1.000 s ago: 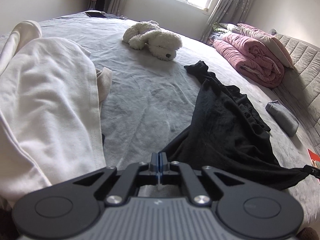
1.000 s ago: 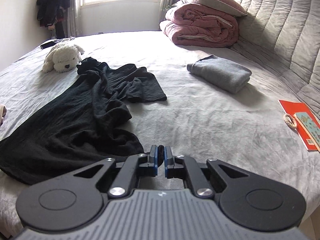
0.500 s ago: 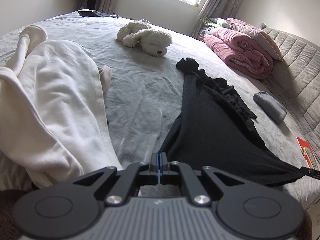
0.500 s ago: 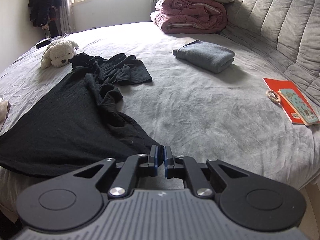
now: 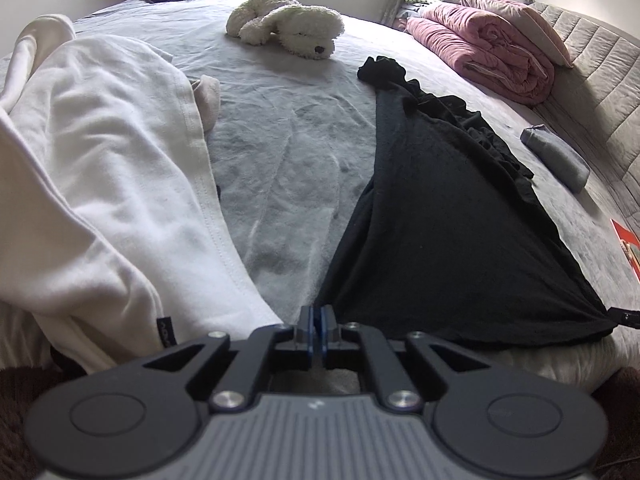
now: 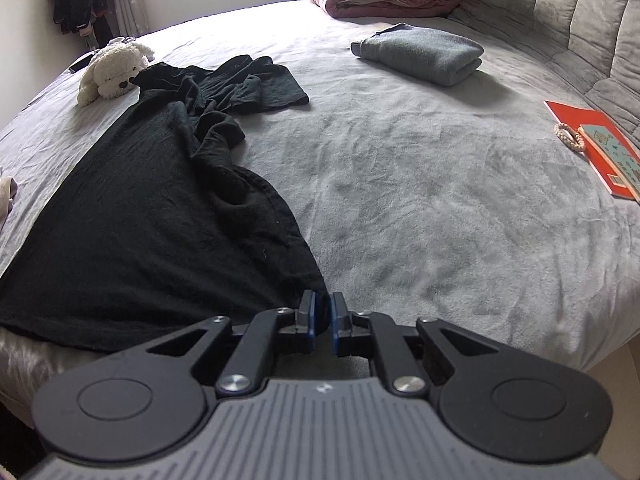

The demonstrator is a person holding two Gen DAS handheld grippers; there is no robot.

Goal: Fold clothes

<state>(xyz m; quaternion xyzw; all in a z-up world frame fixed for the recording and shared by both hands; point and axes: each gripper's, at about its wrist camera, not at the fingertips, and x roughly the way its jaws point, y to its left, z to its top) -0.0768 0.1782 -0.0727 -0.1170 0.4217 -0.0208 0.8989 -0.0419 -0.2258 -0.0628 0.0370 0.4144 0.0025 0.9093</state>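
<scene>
A: Left wrist view. What lies ahead of the left gripper (image 5: pixel 319 326)?

B: A black garment (image 5: pixel 448 216) spread flat on the grey bed sheet (image 5: pixel 288 152), its near hem at the bed's front edge. The jaws are opening, with only a thin slit between the blue pads; the hem's left corner sits right at the fingertips, and whether the pads press on it cannot be told.

A: And to the left of the garment?

B: A white garment (image 5: pixel 100 168) in a loose heap, apart from the black one, with bare sheet between them. Farther back lie a white plush dog (image 5: pixel 288 24) and a rolled pink quilt (image 5: pixel 492 52).

A: Right wrist view. How does the right gripper (image 6: pixel 321 322) stand?

B: Its jaws are opening, a clear gap between the pads. The hem's right corner lies between them; the cloth does not look pinched.

A: Other objects?

B: A folded grey towel (image 6: pixel 420 54) well apart from the black garment, and a red book (image 6: pixel 592 144) with a braided hair tie (image 6: pixel 568 136) at the right.
</scene>
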